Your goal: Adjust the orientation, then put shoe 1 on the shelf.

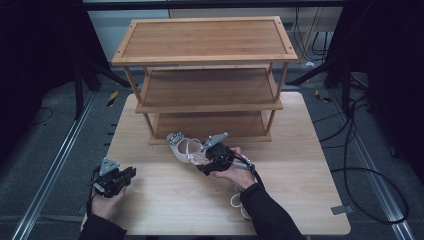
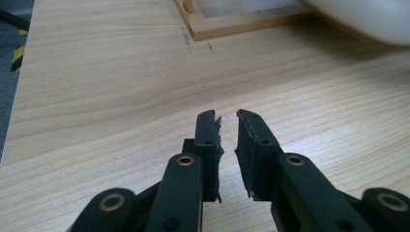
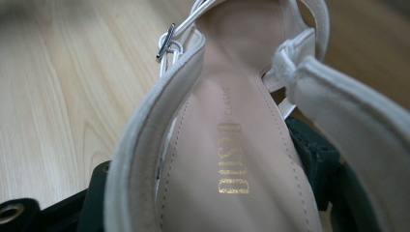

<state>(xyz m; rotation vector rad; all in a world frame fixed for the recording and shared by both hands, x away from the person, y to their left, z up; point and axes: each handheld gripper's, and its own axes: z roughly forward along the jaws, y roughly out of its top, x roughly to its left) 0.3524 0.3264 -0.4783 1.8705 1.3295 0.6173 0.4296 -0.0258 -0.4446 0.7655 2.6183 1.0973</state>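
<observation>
Sandal (image 1: pixel 186 149) sits pinched at its heel in your right gripper (image 1: pixel 212 159); that gripper's view reveals gold lettering (image 3: pixel 231 159) inside. Your left gripper (image 2: pixel 228 126) rests pressed nearly together, empty.

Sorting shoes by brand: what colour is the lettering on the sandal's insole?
Gold lettering on a beige insole; right gripper view shows it best.

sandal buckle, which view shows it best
The right gripper view: the sandal's metal buckle sits close up on its strap. The high view gives the whole sandal, buckle too small to tell. The left gripper view catches a pale blurred edge.
</observation>
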